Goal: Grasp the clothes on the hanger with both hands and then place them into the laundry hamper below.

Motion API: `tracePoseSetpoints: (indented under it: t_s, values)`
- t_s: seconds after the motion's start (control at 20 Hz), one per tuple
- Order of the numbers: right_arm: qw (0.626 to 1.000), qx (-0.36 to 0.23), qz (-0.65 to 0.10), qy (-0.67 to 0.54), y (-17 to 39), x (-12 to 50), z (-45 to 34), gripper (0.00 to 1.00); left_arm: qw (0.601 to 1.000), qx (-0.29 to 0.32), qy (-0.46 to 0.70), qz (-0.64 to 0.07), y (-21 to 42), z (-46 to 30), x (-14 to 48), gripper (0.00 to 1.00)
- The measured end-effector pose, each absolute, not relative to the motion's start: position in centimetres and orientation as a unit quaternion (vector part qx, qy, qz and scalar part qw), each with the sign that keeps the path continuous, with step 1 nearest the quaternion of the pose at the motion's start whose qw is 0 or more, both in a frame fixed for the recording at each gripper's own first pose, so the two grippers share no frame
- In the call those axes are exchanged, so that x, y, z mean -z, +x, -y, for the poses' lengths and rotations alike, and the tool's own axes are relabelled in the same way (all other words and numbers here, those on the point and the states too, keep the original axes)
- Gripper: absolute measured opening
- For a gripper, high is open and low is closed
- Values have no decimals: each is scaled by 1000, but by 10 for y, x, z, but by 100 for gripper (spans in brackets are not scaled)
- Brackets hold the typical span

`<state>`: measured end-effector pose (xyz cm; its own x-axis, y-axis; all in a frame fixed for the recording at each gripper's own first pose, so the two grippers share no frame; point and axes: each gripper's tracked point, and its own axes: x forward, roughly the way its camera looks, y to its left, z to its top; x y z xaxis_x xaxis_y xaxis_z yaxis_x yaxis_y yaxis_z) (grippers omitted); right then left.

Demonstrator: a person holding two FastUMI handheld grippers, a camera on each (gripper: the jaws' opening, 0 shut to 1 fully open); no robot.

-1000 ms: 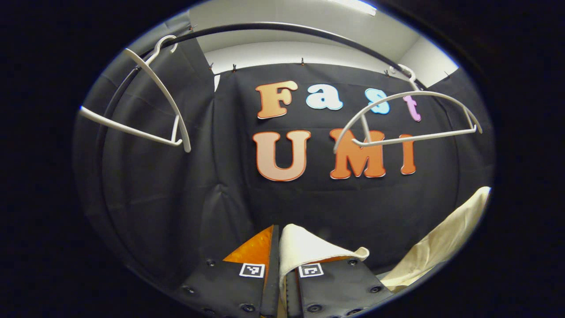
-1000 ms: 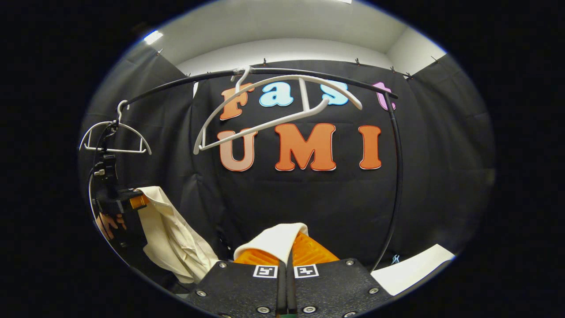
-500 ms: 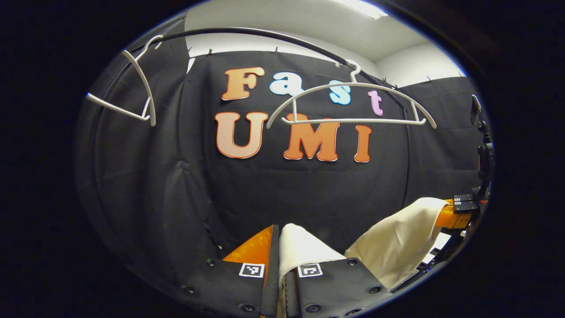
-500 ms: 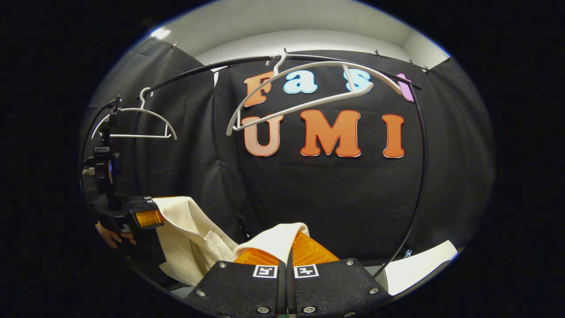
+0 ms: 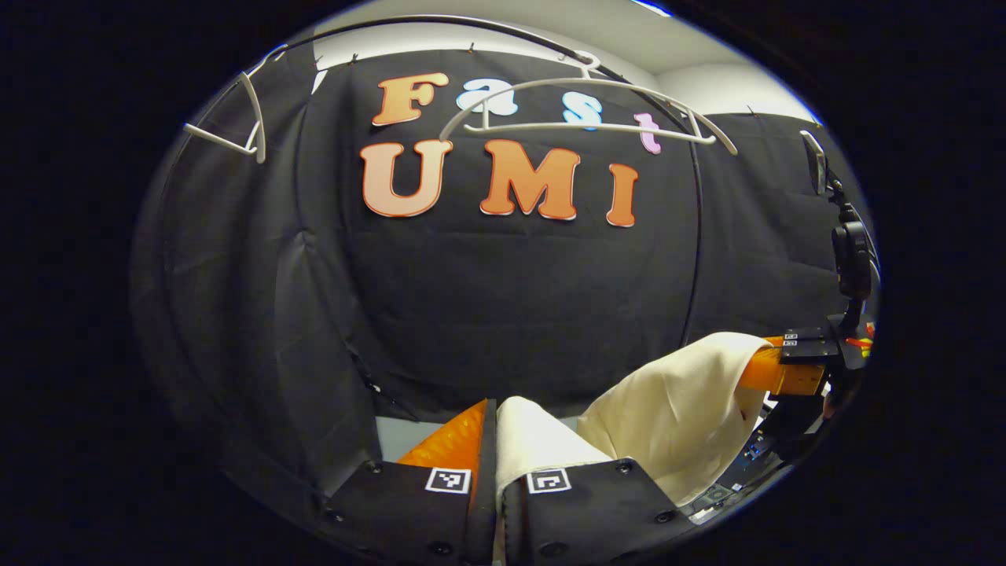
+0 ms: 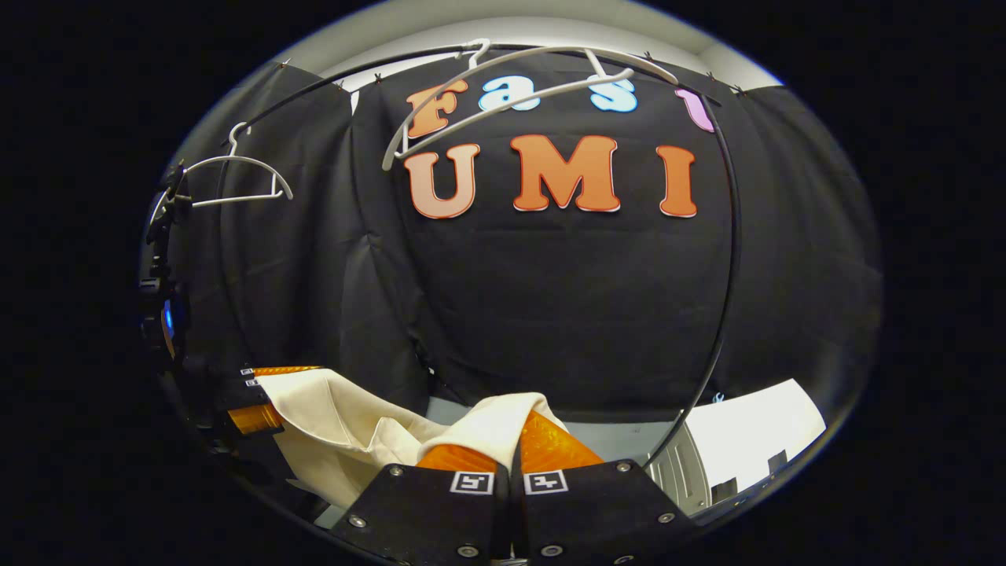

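While both grippers pinch it, cream garment point(image 5: 676, 409) hangs creased

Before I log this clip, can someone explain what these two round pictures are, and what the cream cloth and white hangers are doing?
No robot here: a person holds a hand-held gripper in each hand, and a camera rides on each, looking along its two fingers. In the left gripper view, the left hand-held gripper is shut on a cream garment; the right hand-held gripper shows farther off, holding the other end. The right gripper view is the reverse: the right one pinches the same garment, and the left one is at the side. Two white hangers hang bare from a black rail, so the garment is already off. I cannot make out a hamper for certain.
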<state>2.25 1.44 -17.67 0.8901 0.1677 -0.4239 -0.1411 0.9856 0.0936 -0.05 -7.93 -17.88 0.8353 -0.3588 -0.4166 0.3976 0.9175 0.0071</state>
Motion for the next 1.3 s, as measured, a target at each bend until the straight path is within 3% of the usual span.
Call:
tracePoseSetpoints:
  t_s: [0.25,0.3,0.35,0.6,0.7,1.2,1.25,1.3]
  values:
    - [956,-64,-285,31,3,225,-8,0,940,204,71,-263,-15,80,218,12]
    - [953,-59,-296,31,-1,232,-6,0,936,200,75,-279,-18,76,228,17]
    - [950,-54,-307,31,-4,239,-4,0,932,198,72,-295,-20,74,238,12]
    - [936,-45,-347,33,-10,263,-4,1,913,186,38,-360,-37,67,276,13]
    - [928,-45,-369,28,-13,278,-4,5,904,176,40,-388,-42,61,295,10]
    - [891,-60,-449,41,-39,328,-19,12,858,137,62,-491,-70,32,351,13]
    - [889,-61,-453,41,-41,329,-20,5,855,136,61,-496,-70,30,355,14]
    - [888,-63,-454,42,-41,331,-22,23,852,133,57,-503,-71,27,357,19]
